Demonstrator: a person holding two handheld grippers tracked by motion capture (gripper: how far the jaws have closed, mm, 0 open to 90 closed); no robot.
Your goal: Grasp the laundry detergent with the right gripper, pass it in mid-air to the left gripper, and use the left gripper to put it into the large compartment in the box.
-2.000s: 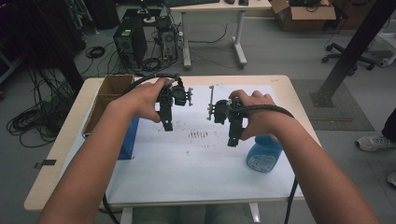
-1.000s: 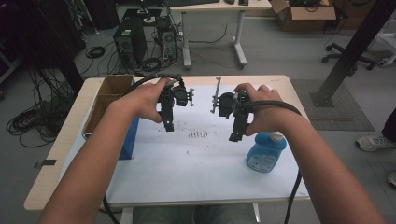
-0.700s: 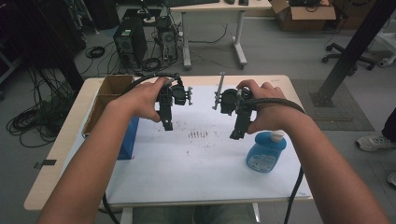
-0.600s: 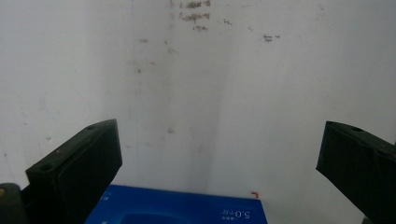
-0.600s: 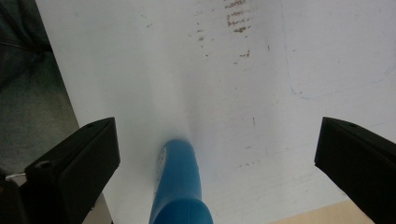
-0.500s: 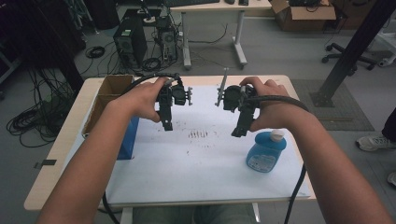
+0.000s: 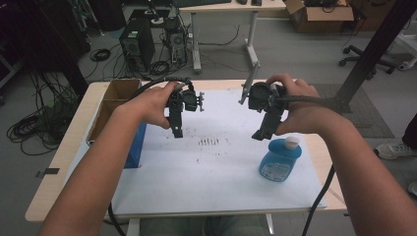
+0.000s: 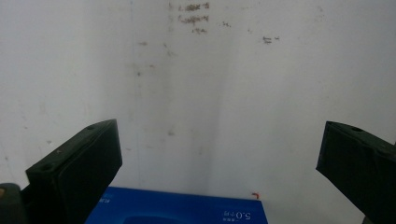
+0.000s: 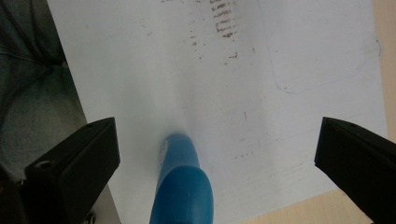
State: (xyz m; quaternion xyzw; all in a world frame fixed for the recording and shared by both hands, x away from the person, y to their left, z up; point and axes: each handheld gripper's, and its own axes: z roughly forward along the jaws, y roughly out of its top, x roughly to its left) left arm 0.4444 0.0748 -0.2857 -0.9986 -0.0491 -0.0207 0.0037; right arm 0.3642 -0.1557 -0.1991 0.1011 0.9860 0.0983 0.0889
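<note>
We stand at a bench covered by a white sheet with faint smudges near its middle. At the far left sits an open cardboard box, with a blue box just in front of it. Our left gripper hovers over the sheet with nothing between its widely spread fingers; its own view looks down on bare sheet and the blue box's edge. To the right, our right gripper hangs tilted above the sheet, just beside and above a blue bottle with a white cap that lies on the sheet near the bench's right side. Its fingers are also spread wide and empty, and in its view the bottle sits between them, still below. We judge the work barely begun: the bottle is lined up but not gripped, so closing on it and moving it remain.
</note>
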